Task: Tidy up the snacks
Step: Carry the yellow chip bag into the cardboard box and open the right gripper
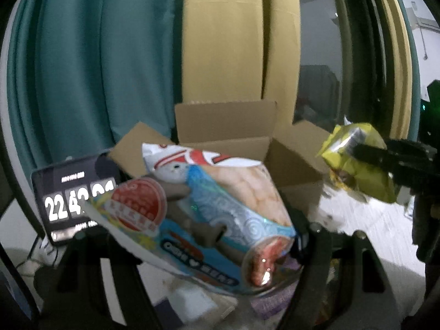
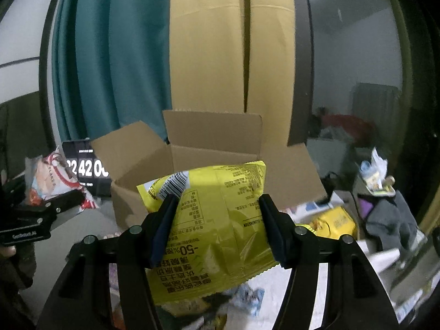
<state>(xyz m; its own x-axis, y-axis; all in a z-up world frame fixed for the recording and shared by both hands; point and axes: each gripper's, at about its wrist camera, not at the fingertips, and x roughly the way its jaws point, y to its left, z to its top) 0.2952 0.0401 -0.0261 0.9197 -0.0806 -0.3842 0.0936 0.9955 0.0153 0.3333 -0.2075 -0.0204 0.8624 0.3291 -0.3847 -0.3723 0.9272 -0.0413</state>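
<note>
The box stands open in the middle, in front of the curtains. The clock stands just left of the box. The yellow bag sits between the right gripper's fingers, in front of the box. The shrimp bag is held to its left, partly covering the clock.

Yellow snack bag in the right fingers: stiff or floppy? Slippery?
Probably floppy: the yellow bag creases between the right gripper fingers. Likely light, since it hangs from a side pinch. Its glossy film may slip.
</note>
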